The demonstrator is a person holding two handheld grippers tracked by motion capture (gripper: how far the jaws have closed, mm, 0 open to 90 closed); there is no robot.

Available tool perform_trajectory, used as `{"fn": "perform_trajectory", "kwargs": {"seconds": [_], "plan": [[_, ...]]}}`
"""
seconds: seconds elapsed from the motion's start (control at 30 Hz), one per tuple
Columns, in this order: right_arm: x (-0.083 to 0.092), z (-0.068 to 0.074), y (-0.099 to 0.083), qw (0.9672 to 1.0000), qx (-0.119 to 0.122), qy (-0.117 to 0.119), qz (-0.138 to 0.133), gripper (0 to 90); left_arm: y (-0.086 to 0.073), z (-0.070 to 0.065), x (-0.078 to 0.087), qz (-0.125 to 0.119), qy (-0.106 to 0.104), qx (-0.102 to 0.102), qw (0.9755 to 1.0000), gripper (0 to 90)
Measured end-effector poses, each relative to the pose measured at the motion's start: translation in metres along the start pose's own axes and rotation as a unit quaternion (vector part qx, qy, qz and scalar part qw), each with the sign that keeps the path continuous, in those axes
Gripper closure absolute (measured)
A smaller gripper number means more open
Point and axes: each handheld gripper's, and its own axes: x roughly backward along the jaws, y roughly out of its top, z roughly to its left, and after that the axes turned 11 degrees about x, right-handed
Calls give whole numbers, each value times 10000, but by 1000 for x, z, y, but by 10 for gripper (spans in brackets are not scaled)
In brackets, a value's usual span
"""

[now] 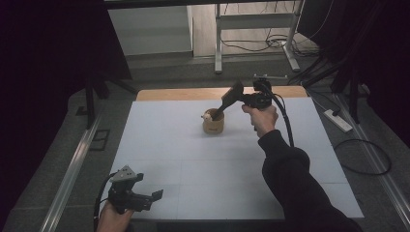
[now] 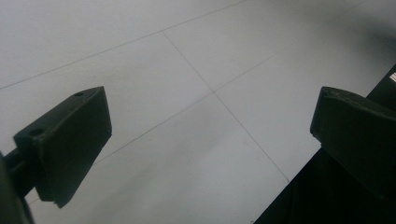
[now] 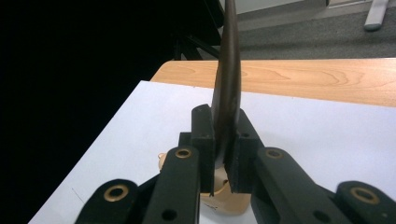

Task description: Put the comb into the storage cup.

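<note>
Beyond the tool, a wooden table [image 1: 193, 94] under a white mat [image 1: 159, 145] stands on grey carpet [image 1: 159, 72]. Farther back, metal desk legs [image 1: 218, 43] and tangled cables [image 1: 251, 46]; to its right, a power strip [image 1: 338, 121].

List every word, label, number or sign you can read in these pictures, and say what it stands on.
No text can be read anywhere.
Wooden cup: no lettering that I can make out.
Dark spatula: plain.
White table cover: only thin seam lines.
Right gripper and left gripper: no markings.
</note>
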Motion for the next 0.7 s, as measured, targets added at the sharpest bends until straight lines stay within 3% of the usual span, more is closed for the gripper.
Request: {"fn": "perform_trajectory", "kwargs": {"seconds": [0.7], "plan": [[-17,-1,-11,9997,-130,120,147,839,0,2,0,7,-43,62,10000,0]]}}
